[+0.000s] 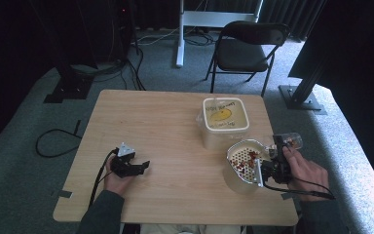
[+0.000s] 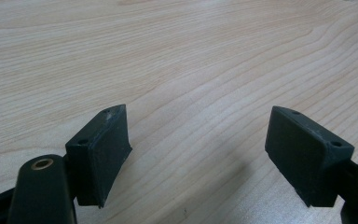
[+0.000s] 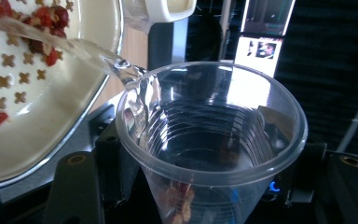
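The clear, thin-walled ribbed plastic cup (image 3: 209, 144) is clamped in the right gripper (image 1: 276, 163) at the table's right edge, tipped so that water streams from its rim (image 3: 93, 53) onto the white strainer bowl pierced with cross-shaped holes (image 1: 246, 161), where red berries (image 1: 247, 158) lie scattered. Such a cup looks light and flimsy: its wall will likely buckle under a firm squeeze, wet plastic slips, and the weight shifts as the water leaves, so the safest hold seems to be low-to-mid on the ribbed wall, where the ridges stiffen it and give the pads some bite, rather than at the soft rim. The right gripper's black jaws stand drawn in against opposite sides of the cup, gripping it; a few reddish bits show through the wall near its bottom. The strainer sits on a pale round container just in front of a cream plastic tub with a yellow-labelled lid (image 1: 225, 117). The left gripper (image 1: 137, 168) rests on the light wooden table (image 1: 175, 126) well apart from all this, its jaws spread wide with only bare wood grain between the pads (image 2: 105, 154), holding nothing.
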`<state>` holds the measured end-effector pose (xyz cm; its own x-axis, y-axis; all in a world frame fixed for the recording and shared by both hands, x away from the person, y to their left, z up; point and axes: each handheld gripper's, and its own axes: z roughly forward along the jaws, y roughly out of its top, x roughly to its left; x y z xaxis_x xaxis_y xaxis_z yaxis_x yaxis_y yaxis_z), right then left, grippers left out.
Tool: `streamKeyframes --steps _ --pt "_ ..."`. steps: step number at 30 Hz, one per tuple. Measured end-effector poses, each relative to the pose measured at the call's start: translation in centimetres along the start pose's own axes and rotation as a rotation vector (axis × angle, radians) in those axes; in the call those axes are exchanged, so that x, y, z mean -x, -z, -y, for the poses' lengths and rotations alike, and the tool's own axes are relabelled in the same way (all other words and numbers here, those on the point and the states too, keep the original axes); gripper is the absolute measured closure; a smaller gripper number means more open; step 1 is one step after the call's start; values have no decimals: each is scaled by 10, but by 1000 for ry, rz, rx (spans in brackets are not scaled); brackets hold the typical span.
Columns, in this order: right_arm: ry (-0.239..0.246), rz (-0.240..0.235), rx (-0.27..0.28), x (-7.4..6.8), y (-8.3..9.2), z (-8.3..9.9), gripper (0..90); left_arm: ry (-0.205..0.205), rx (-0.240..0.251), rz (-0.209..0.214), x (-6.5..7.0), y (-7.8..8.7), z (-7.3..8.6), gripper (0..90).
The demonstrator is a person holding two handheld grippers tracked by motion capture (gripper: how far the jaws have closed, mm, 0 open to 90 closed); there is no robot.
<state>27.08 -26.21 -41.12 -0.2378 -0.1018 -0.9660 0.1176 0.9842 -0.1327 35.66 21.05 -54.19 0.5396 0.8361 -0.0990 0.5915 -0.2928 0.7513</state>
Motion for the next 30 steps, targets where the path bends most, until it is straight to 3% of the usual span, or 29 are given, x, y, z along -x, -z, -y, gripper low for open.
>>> streamKeyframes --steps 1,7,22,30 --pt "36 23 -4 -2 1 -1 341 0 0 0 0 0 0 223" --pt "72 52 -11 -5 2 -1 341 0 0 0 0 0 0 223" --pt "60 48 -2 -6 0 -1 341 0 -1 1 0 0 0 223" --pt "96 45 -7 -7 0 -2 341 0 -2 0 0 0 0 223"
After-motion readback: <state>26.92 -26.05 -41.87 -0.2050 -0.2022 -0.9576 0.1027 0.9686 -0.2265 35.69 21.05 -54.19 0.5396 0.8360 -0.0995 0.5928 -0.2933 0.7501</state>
